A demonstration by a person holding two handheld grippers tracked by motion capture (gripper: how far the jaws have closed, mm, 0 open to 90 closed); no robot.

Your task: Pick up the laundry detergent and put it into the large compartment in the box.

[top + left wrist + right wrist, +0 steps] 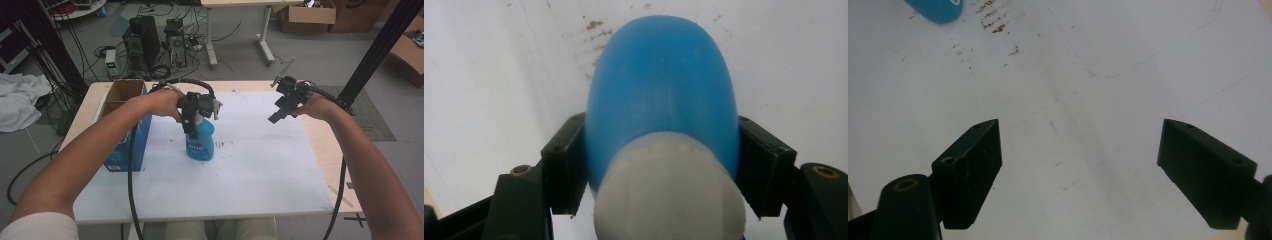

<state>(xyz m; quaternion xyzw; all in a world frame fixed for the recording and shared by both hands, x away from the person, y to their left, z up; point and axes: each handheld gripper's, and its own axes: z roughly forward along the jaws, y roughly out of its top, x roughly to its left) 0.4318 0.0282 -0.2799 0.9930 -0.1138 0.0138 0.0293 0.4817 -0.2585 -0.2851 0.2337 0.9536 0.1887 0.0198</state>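
Observation:
A blue spray bottle (200, 141) with a white head stands upright on the white mat (265, 170), left of centre. My left gripper (192, 119) comes down on it from above. In the left gripper view its two black jaws press on both sides of the blue bottle (664, 85) just below the white head (669, 200), so the left gripper (663, 152) is shut on it. My right gripper (279, 114) hangs above the mat's far right part, well away from the bottle. The right gripper (1080, 150) is open with nothing between its jaws, and the bottle's base (938, 7) lies beyond it.
An open cardboard box with a blue side (122, 107) stands at the table's left edge, close to my left forearm. Brown specks (222, 145) mark the mat beside the bottle. A black frame post (380, 45) rises at the far right.

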